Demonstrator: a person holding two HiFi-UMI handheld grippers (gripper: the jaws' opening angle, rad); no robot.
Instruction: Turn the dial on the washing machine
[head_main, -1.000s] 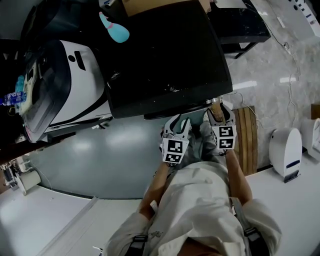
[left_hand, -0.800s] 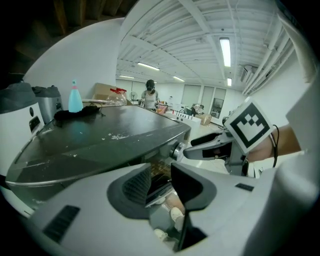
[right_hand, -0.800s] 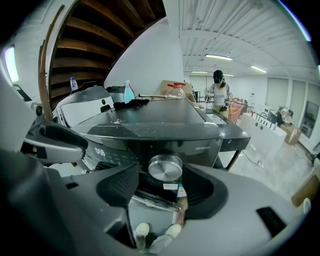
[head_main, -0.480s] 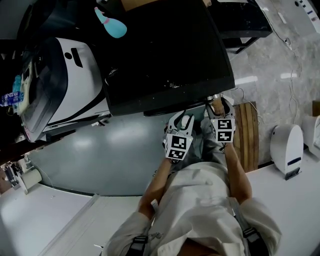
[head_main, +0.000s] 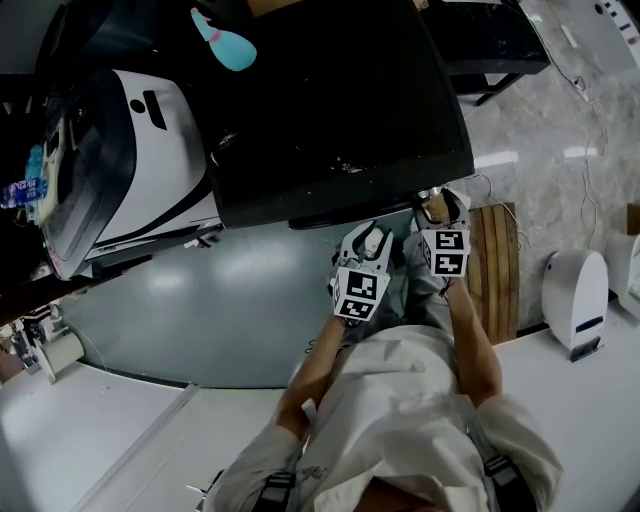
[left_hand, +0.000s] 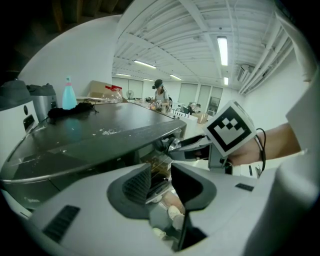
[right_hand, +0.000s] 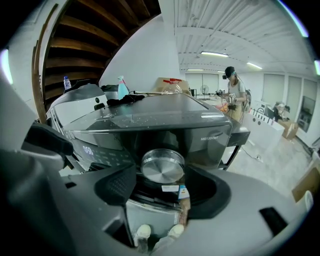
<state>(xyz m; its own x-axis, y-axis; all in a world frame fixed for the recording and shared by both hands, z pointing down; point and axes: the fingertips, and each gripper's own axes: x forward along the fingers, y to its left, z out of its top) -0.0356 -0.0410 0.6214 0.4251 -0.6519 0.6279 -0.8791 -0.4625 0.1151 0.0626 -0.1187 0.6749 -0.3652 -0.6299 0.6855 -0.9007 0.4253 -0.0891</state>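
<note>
Dial (right_hand: 162, 167): round, brushed silver, on the front panel of the dark washing machine (right_hand: 150, 120), toward the panel's right end, under the lid. Right gripper (right_hand: 161, 176) is close against that panel, one jaw either side of the dial. Its jaws have just been opening and the pads stand clear of the dial's rim. Left gripper (left_hand: 161, 181) is just off the machine's front edge, jaws slightly apart, gripping nothing.
</note>
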